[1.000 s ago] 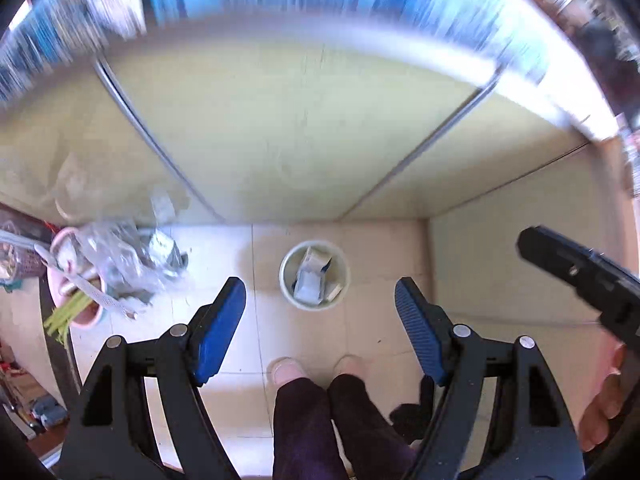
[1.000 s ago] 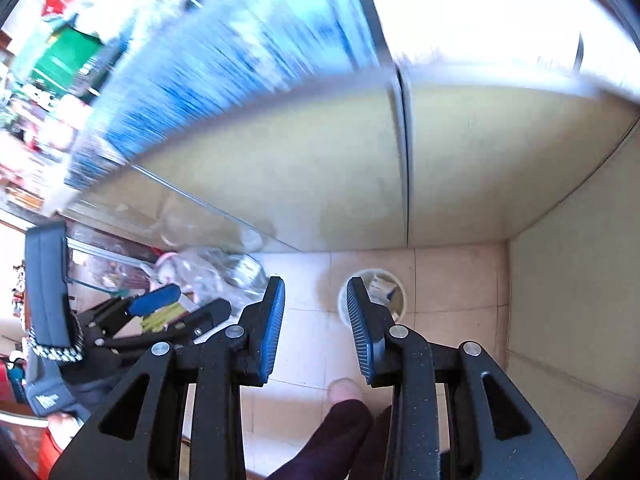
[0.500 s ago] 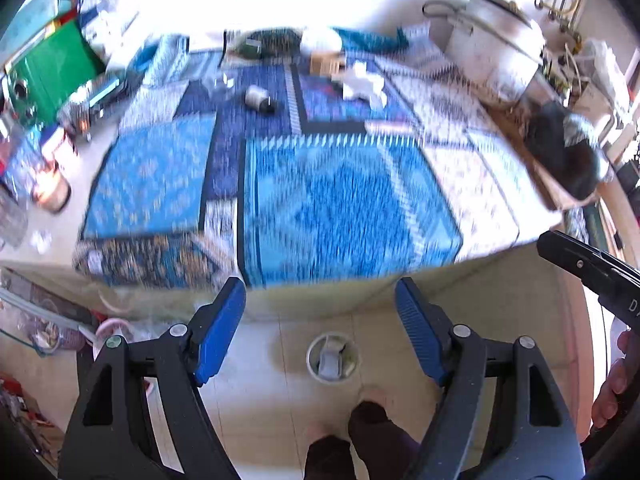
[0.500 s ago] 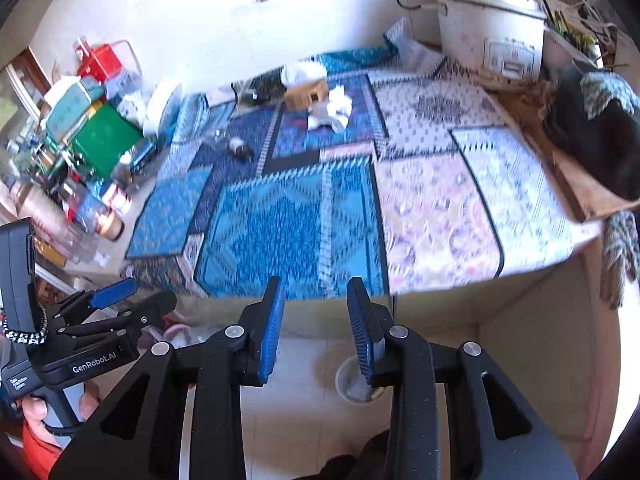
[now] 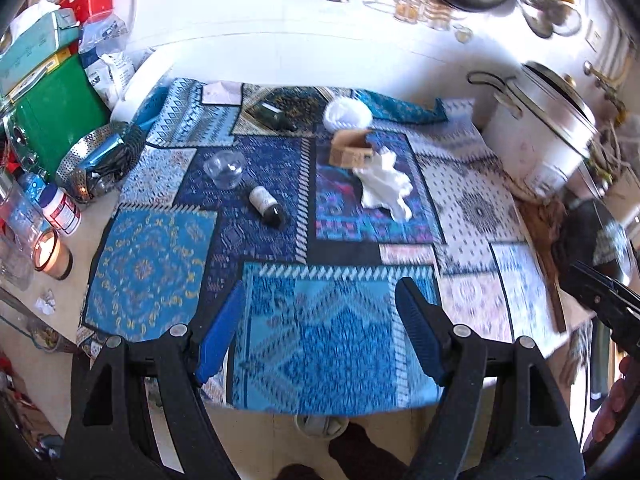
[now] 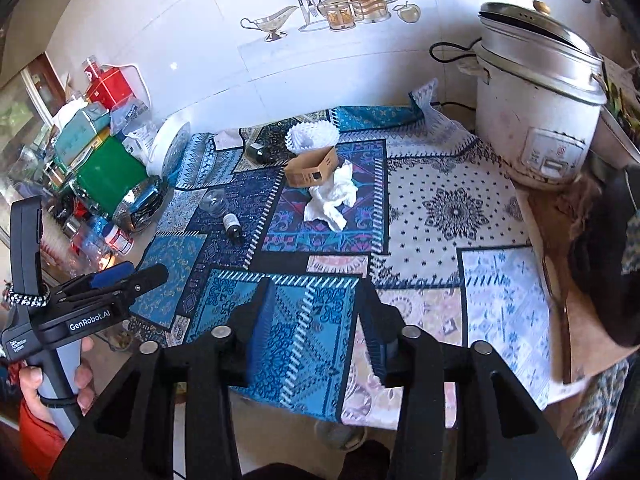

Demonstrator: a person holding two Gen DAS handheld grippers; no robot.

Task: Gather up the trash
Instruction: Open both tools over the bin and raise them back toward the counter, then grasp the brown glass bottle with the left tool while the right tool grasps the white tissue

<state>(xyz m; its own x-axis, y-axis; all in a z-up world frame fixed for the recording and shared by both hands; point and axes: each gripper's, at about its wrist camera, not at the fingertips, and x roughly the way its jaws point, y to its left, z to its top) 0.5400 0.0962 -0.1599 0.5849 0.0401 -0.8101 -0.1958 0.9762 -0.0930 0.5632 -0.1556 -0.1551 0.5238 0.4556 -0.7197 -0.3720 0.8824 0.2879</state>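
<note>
The tabletop (image 5: 472, 216), covered by a patchwork cloth, carries a rice cooker (image 5: 540, 140) at its far right corner and a crowd of boxes and containers along its left edge. The trash lies in the far middle of the cloth: an open cardboard box (image 5: 352, 148) with a white ruffled paper liner (image 5: 346, 114) just behind it, a crumpled white tissue (image 5: 386, 186) touching the box on its near side, a clear plastic cup (image 5: 225, 168) on its side to the left, and a small dark bottle (image 5: 266, 204) lying just beside the cup. A bin (image 5: 320, 424) shows on the floor below the near edge. Both tools hover above the near edge, holding nothing: the left gripper (image 5: 320, 332) has its jaws wide apart, the right gripper (image 6: 316, 320) has its jaws apart by a narrower gap. The step in hand is judged to be the approach to the next item. The next move calls for reaching forward across the cloth, centring one item between the jaws, and closing; the soft tissue will likely compress, so a full close is advisable.
</note>
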